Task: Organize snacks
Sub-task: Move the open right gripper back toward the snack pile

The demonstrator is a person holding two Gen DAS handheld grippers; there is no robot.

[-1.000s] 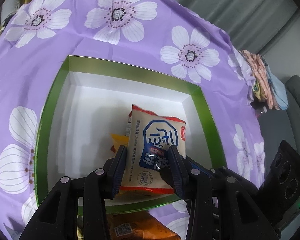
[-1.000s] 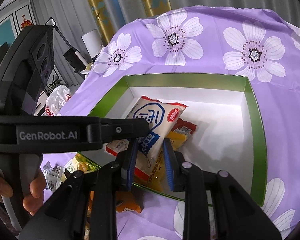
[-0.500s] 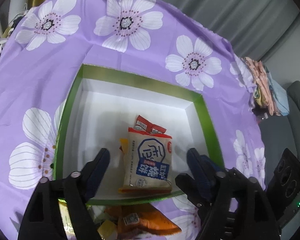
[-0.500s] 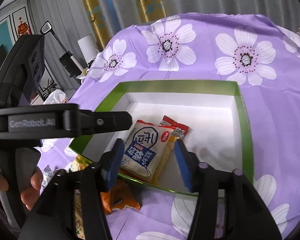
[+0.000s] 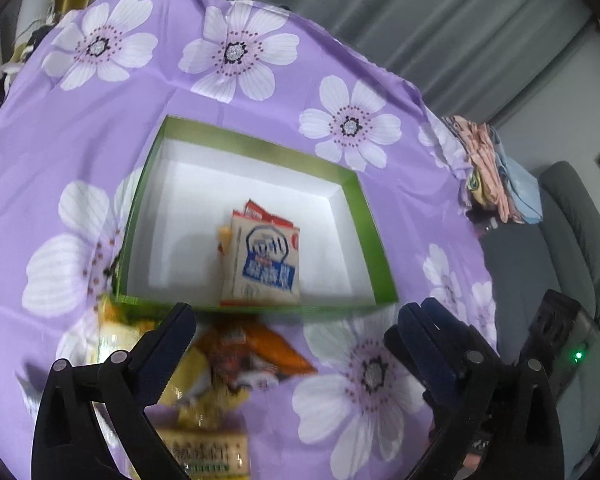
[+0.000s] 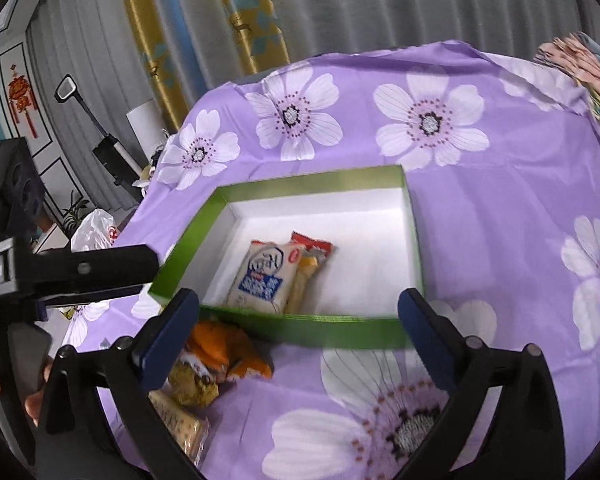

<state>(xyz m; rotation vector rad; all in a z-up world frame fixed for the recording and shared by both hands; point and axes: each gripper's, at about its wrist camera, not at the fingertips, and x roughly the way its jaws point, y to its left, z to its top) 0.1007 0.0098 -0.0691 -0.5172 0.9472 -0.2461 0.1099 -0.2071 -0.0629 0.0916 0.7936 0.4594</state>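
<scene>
A green-rimmed white box [image 5: 370,236] [image 6: 414,248] sits on the purple flowered cloth. A cream and blue snack packet [image 5: 266,264] [image 6: 262,276] lies inside it on top of a red packet [image 5: 256,210] [image 6: 312,242] and a yellow one [image 6: 308,276]. My left gripper [image 5: 296,328] is open and empty, in front of the box's near rim. My right gripper [image 6: 298,312] is open and empty, also at the near rim. Loose snacks lie in front of the box: an orange packet [image 5: 256,348] [image 6: 224,350] and yellowish packets [image 5: 204,446] [image 6: 178,416].
The left gripper's body [image 6: 72,274] reaches in from the left in the right wrist view. Folded cloths [image 5: 496,168] lie at the table's right end. A grey sofa [image 5: 572,240] is beyond it. Curtains and a white bag [image 6: 94,230] stand behind the table.
Both grippers opened, let go of the cream and blue packet, and pulled back and up from the box. The packet now lies in the box.
</scene>
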